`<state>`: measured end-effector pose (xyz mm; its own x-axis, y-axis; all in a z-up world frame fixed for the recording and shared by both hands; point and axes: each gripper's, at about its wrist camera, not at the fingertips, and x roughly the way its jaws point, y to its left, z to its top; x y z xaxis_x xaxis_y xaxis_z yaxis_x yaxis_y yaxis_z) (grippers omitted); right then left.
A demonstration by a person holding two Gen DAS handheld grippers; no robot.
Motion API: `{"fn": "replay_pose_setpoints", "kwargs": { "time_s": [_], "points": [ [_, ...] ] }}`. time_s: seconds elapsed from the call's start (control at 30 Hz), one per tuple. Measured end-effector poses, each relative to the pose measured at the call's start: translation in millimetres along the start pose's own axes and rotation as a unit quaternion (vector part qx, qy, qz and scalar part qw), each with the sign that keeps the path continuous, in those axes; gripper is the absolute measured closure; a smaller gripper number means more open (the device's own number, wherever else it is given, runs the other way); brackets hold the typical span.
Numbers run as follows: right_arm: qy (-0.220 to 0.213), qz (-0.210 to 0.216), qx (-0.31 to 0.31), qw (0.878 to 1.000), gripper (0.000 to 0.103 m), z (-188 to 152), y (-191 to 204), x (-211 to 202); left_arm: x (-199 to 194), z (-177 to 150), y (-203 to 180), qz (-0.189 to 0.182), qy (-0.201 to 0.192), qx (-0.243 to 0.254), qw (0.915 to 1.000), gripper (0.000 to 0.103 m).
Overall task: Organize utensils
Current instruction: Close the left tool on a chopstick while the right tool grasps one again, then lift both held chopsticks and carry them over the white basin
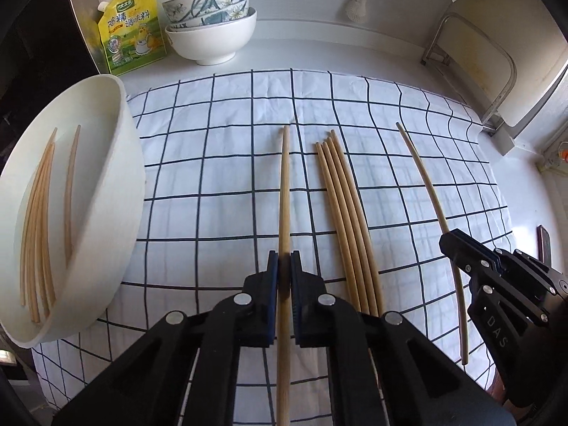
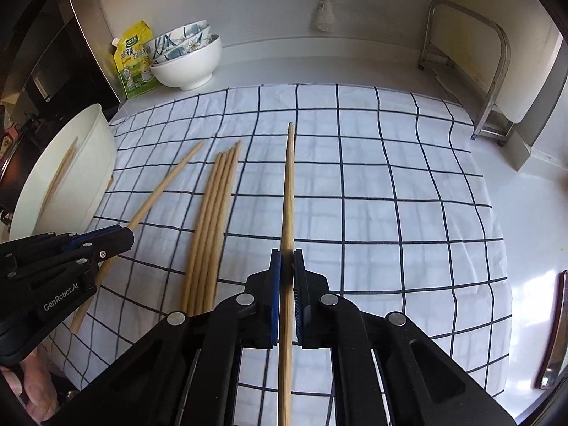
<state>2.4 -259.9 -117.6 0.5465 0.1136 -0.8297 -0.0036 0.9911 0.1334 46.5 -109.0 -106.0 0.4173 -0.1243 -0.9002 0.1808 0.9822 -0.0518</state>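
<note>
1. While both tools sit over the checked cloth (image 1: 220,163), the left gripper (image 1: 284,284) has its jaws clamped on one wooden chopstick (image 1: 284,191), which runs straight ahead between the blue pads (image 1: 272,284)
2. Right gripper (image 2: 287,284): jaws likewise clamped on a second chopstick (image 2: 288,191), gripped partway along its length, with the tip pointing away from the camera
3. Loose bundle of chopsticks (image 1: 340,209): lying side by side on the cloth, between the two held sticks, touching neither gripper
4. White tub (image 1: 117,177): at the left edge of the cloth, tilted in view, with several chopsticks (image 1: 37,220) already lying inside
5. Stacked bowls (image 1: 213,25): standing at the back of the counter beyond the cloth, a yellow seasoning pouch (image 1: 131,28) just beside them on the left
6. Metal rack (image 2: 472,64): at the far right corner, well apart from the work
</note>
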Motion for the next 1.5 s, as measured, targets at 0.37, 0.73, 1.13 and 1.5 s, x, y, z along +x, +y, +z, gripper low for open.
{"fn": "replay_pose_setpoints", "kwargs": {
  "time_s": [0.37,0.73,1.13,1.5],
  "points": [
    [-0.04,0.046,-0.041,0.997,0.096,50.2,66.7,-34.2,-84.3,21.6,53.6,-0.021,-0.08,-0.02,0.9963,0.096],
    [-0.085,0.085,-0.082,0.989,0.096,90.6,135.3,-55.7,-166.8,49.3,108.1,-0.04,-0.176,-0.053,0.9822,0.096],
    [-0.065,0.151,-0.122,0.979,0.096,111.0,233.6,-11.5,-156.1,58.6,210.4,0.05,-0.194,-0.093,0.9752,0.096],
    [-0.013,0.149,-0.132,0.98,0.096,111.0,278.2,36.1,-106.9,58.3,257.2,0.072,-0.165,-0.09,0.9794,0.096]
  ]
}}
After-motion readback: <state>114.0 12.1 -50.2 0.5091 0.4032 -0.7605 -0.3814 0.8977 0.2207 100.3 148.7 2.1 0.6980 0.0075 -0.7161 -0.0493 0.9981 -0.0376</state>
